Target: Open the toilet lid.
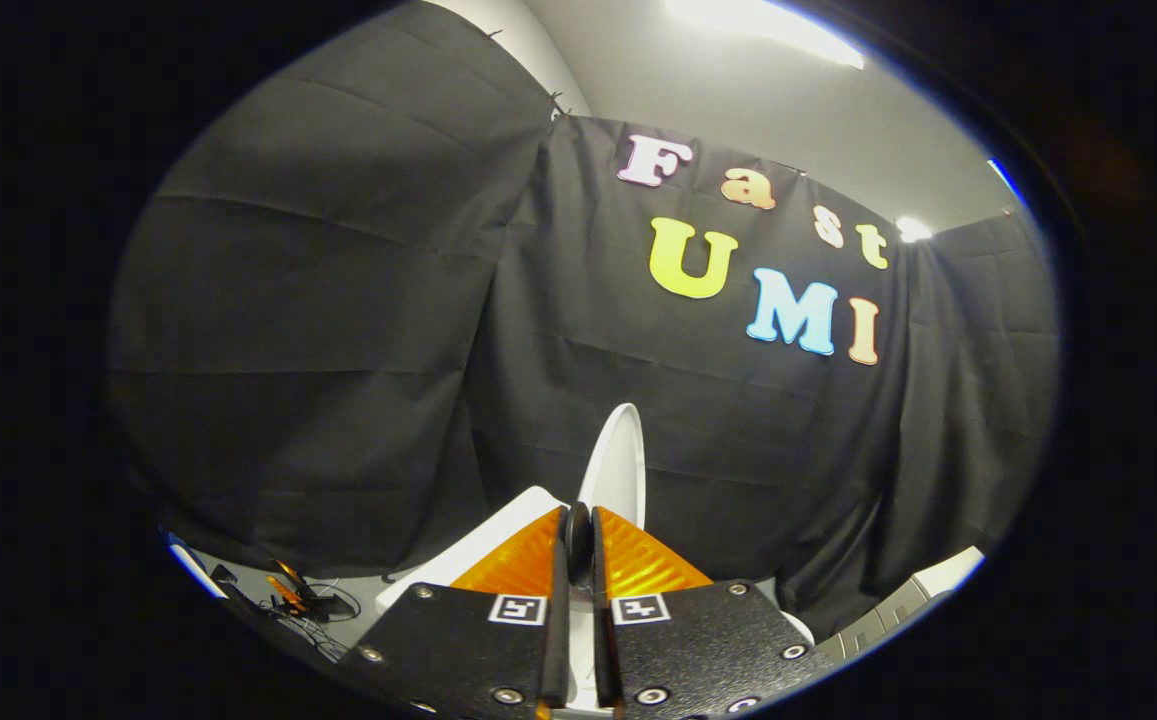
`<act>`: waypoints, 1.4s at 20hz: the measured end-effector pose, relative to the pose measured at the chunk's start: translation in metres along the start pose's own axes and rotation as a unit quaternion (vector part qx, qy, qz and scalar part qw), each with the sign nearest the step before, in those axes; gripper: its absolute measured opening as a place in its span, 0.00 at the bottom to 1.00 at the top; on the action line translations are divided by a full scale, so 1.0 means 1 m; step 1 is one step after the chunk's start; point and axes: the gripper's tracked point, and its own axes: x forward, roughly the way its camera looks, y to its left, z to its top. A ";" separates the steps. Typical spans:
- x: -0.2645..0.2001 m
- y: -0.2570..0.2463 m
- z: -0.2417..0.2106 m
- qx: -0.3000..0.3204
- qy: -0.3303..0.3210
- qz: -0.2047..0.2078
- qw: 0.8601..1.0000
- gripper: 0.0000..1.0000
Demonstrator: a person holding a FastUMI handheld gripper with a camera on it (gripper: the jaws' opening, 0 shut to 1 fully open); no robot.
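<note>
The white toilet lid (618,465) stands raised, seen edge-on, rising just beyond my fingers. My gripper (578,535) is shut on the lid's edge, both fingers pressing on it from either side. Left of the fingers a flat white part of the toilet (498,530) slopes down; its bowl is hidden behind the gripper body.
Black cloth walls surround the toilet on all sides. Some cables and a small orange-and-black device (293,590) lie on the floor at the lower left. A pale tiled floor strip (923,590) shows at the lower right. Ceiling lights glow overhead.
</note>
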 end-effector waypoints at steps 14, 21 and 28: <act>-0.113 -0.150 0.067 0.103 -0.116 0.048 0.987 0.95; -0.149 -0.304 0.025 0.065 -0.107 -0.073 0.989 0.95; -0.175 -0.402 -0.029 0.063 -0.089 -0.142 0.984 0.95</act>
